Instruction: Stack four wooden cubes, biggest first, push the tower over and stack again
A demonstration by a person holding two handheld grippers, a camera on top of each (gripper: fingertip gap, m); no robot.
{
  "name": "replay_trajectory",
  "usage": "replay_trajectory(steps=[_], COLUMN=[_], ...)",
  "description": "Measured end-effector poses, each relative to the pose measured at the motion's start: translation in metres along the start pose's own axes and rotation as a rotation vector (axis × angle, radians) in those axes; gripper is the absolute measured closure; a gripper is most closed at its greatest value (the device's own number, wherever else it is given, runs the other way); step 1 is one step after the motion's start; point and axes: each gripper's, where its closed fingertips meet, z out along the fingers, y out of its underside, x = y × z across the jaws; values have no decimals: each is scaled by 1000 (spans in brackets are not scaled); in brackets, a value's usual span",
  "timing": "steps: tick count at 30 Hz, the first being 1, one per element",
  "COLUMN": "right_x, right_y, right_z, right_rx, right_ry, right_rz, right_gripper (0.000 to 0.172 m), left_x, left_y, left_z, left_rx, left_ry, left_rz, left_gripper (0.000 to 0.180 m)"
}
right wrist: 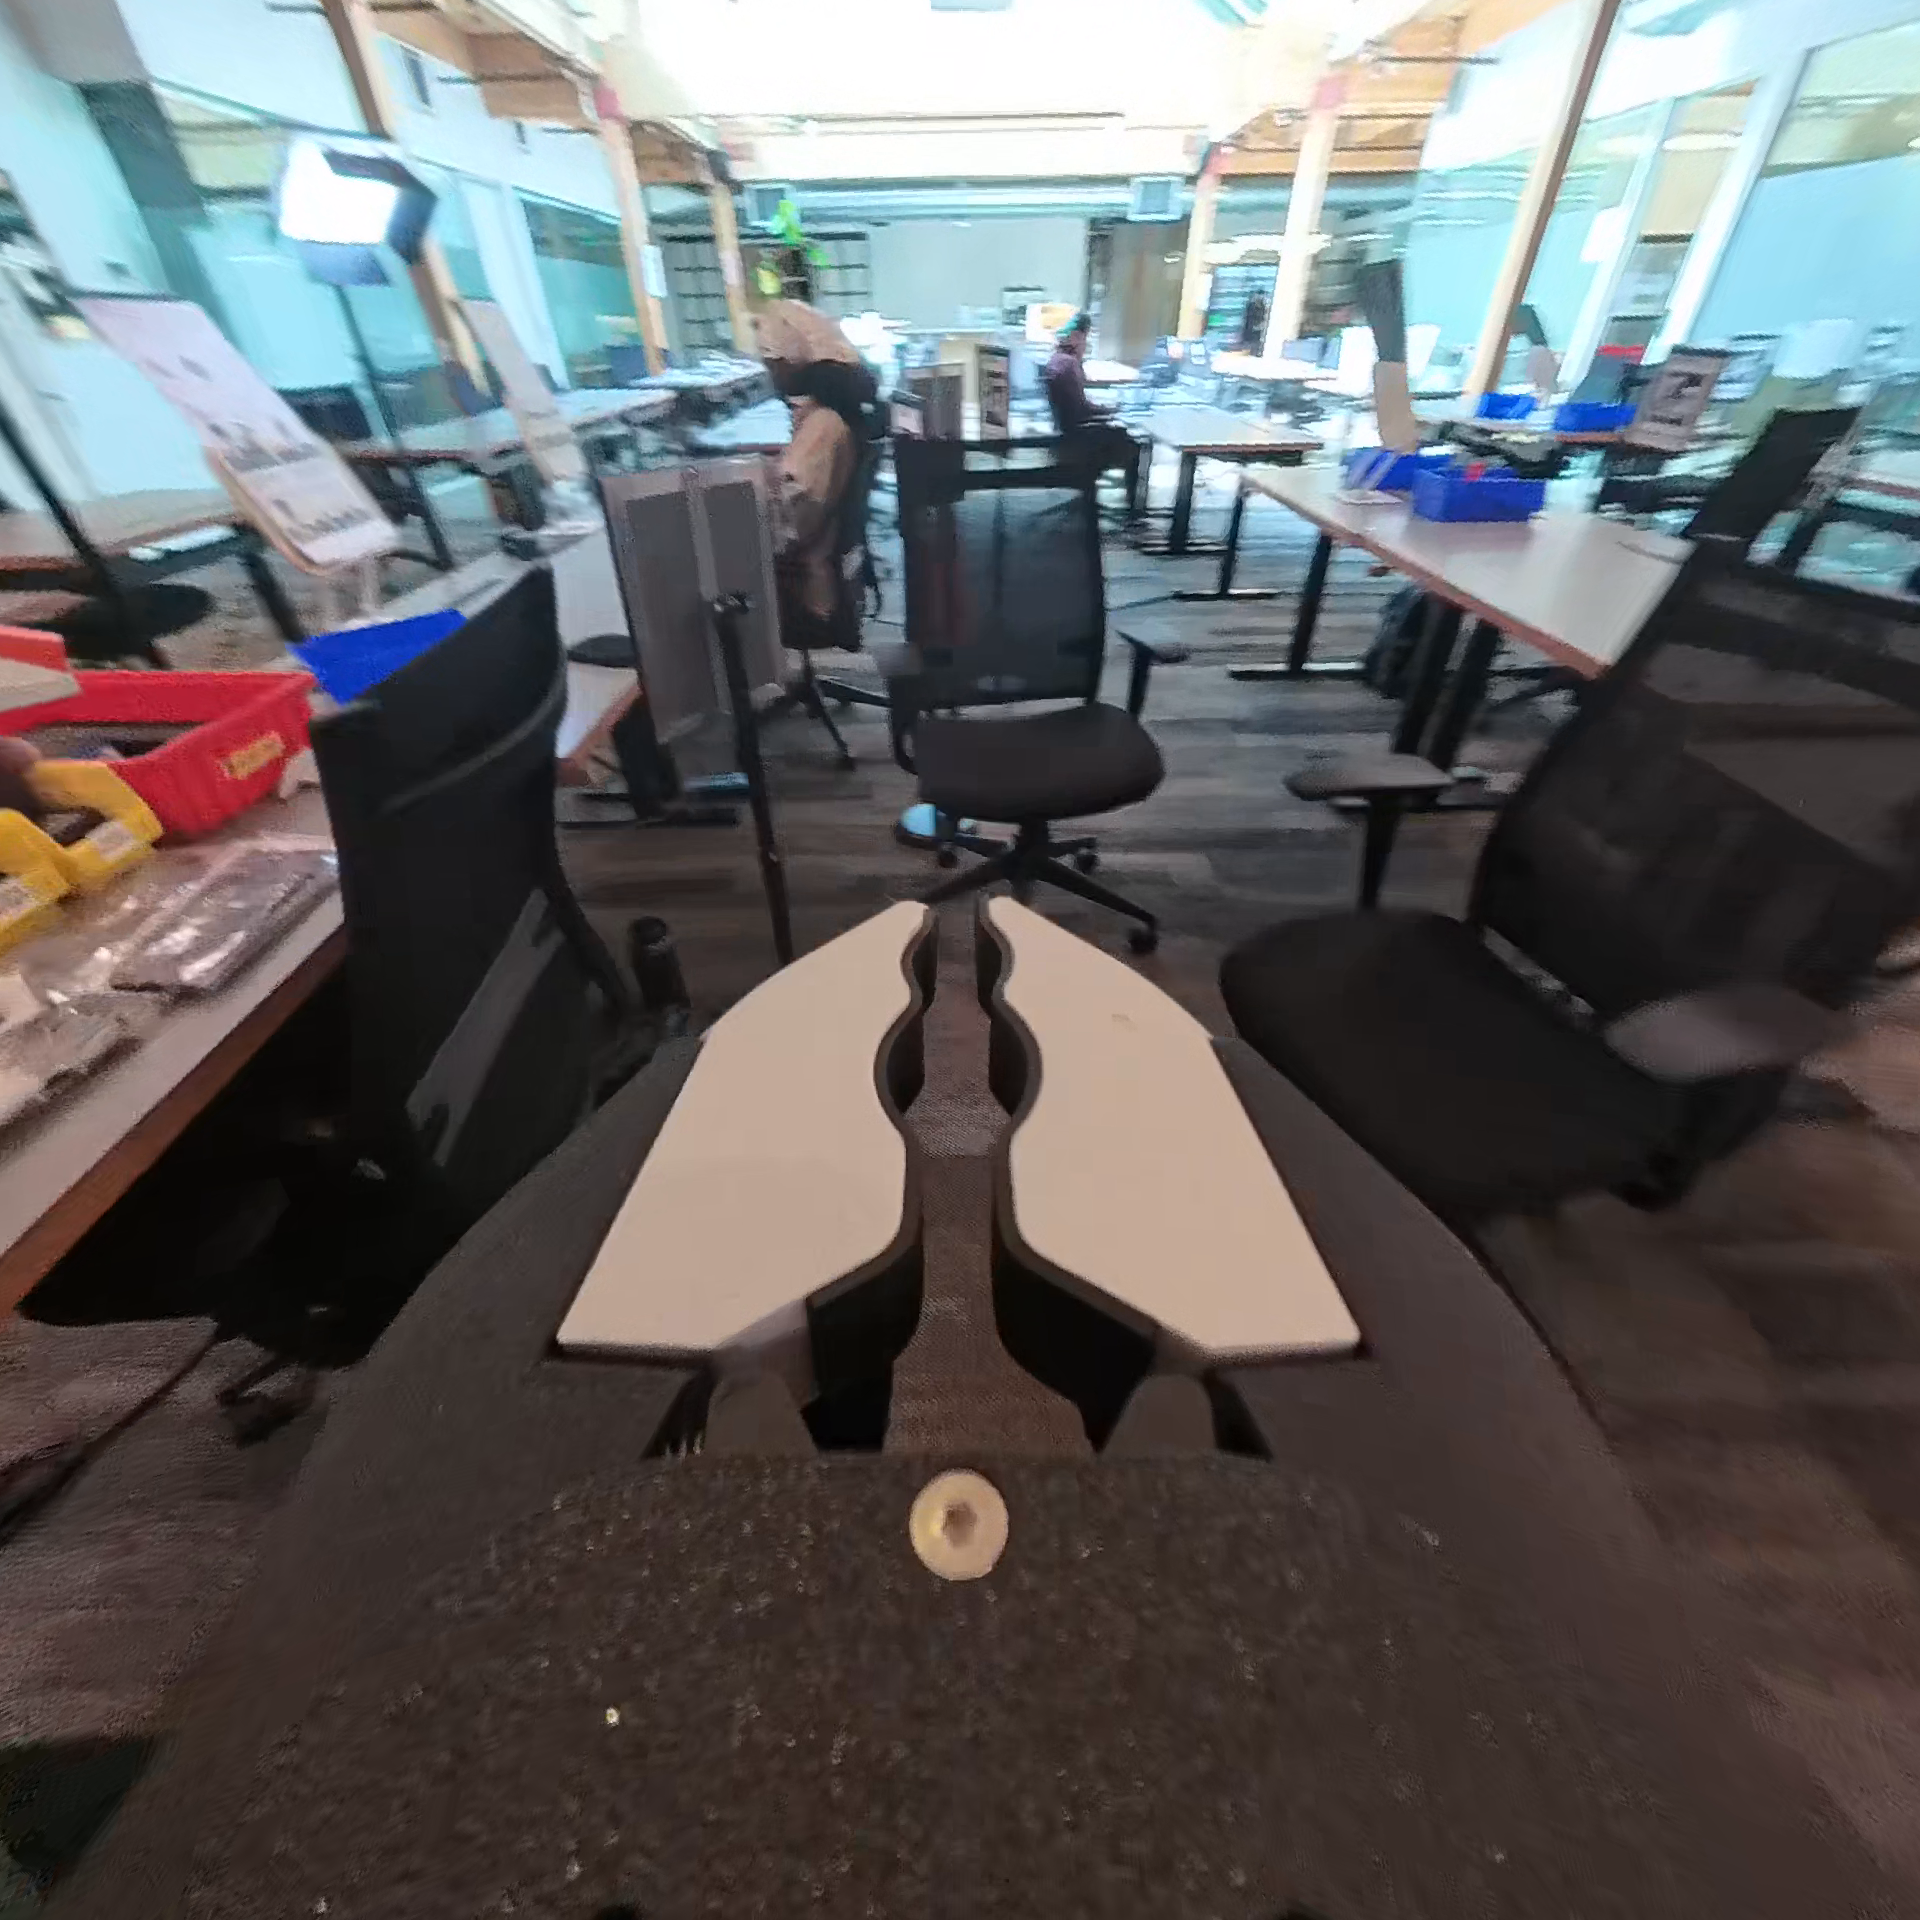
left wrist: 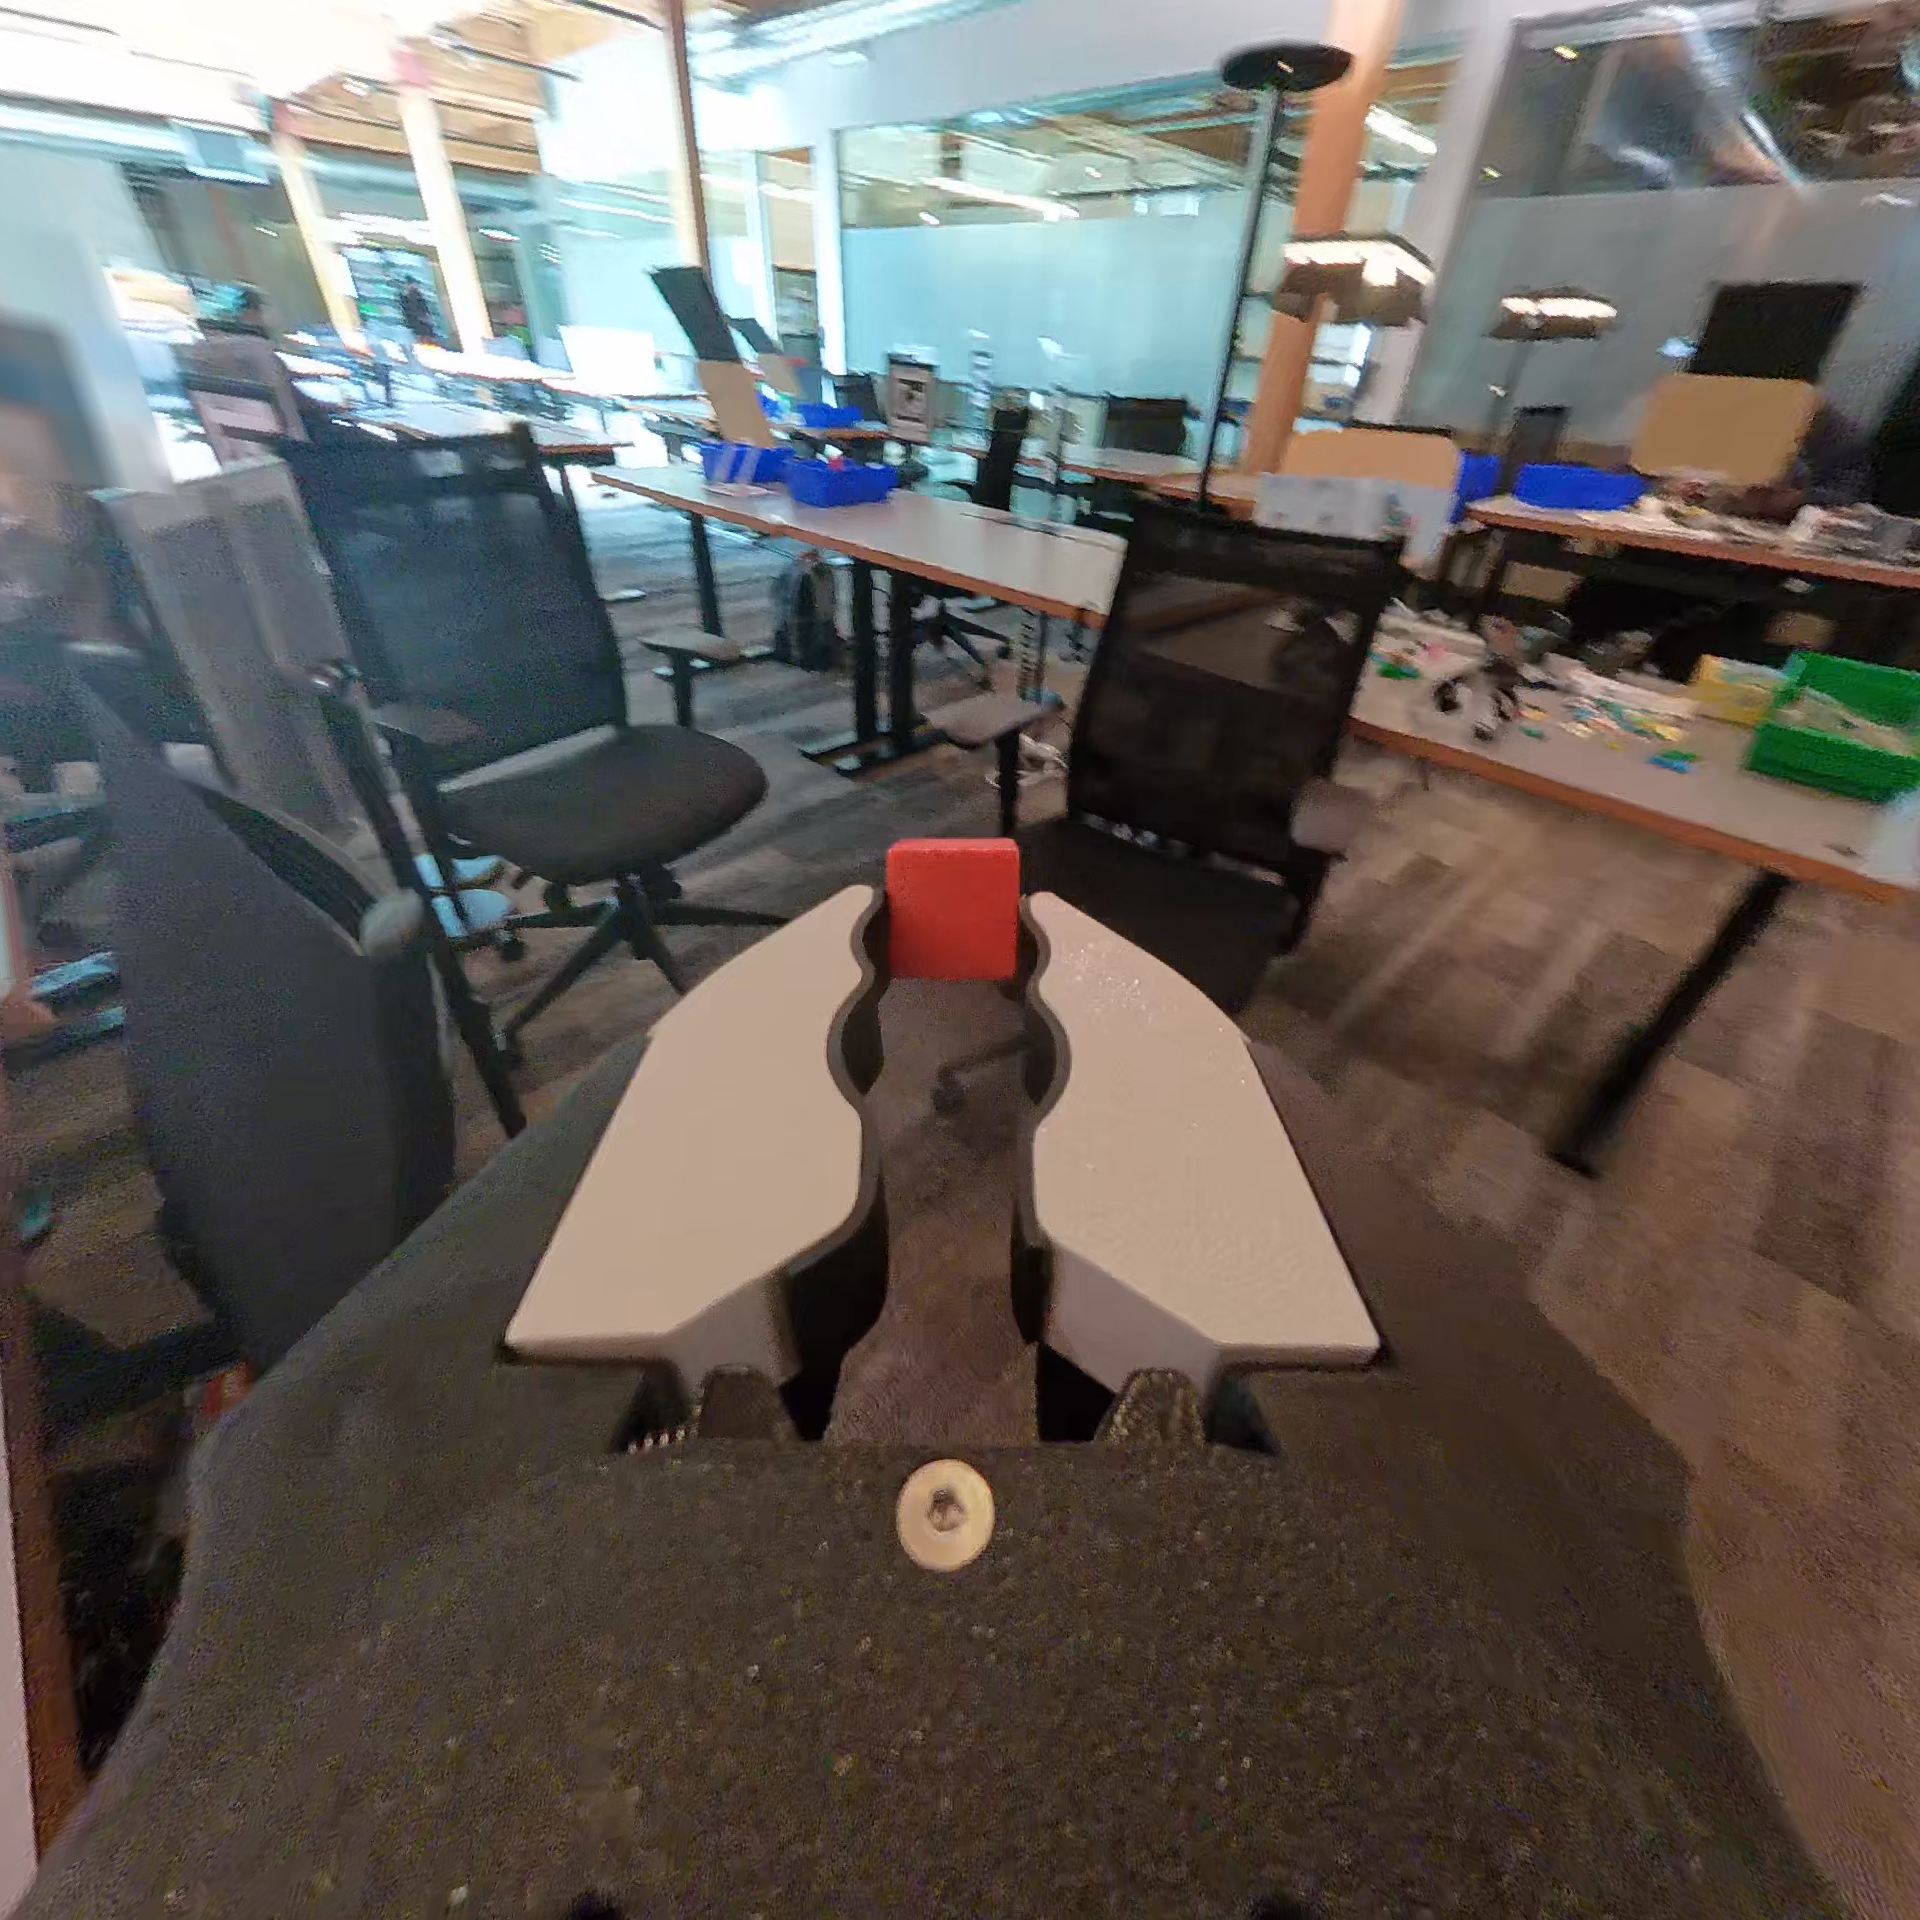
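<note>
In the left wrist view my left gripper (left wrist: pixel 952 914) is shut on a small red block (left wrist: pixel 952 906). Both fingertips press its sides, and it is held in the air above the carpet. In the right wrist view my right gripper (right wrist: pixel 957 914) stands with its white fingers (right wrist: pixel 1049 997) close together. A narrow slit remains between the tips with only carpet showing through, and nothing is in it. Both grippers point out over the office floor toward black chairs.
Black office chairs stand close ahead: (left wrist: pixel 540 665), (left wrist: pixel 1226 707), (right wrist: pixel 1023 665), (right wrist: pixel 1558 935). A table (right wrist: pixel 156 1091) at the left holds a red bin (right wrist: pixel 177 738) and yellow parts. Another table (left wrist: pixel 1662 769) at the right carries a green bin (left wrist: pixel 1839 727) and scattered small pieces.
</note>
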Motion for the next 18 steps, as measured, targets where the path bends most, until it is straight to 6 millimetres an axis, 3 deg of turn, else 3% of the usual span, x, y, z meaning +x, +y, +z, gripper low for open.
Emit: replay_trajectory(steps=[4, 8, 13, 18], right_x=[35, 54, 72, 77], right_y=[-32, -45, -46, -79], right_z=[128, 252, 405, 540], right_rx=[13, 25, 32, 45], right_ry=[-155, -258, -298, -359], right_rz=[26, -3, 9, -9], right_gripper=[165, 165, 165, 165], left_x=[-54, -108, -181, -263], left_y=[-29, -30, -47, -80], left_z=[53, 111, 218, 349], left_rx=[37, 46, 100, 128], left_ry=[-164, -276, -304, -279], left_rz=[-10, -78, -68, -53], left_gripper=[158, 158, 158, 158])
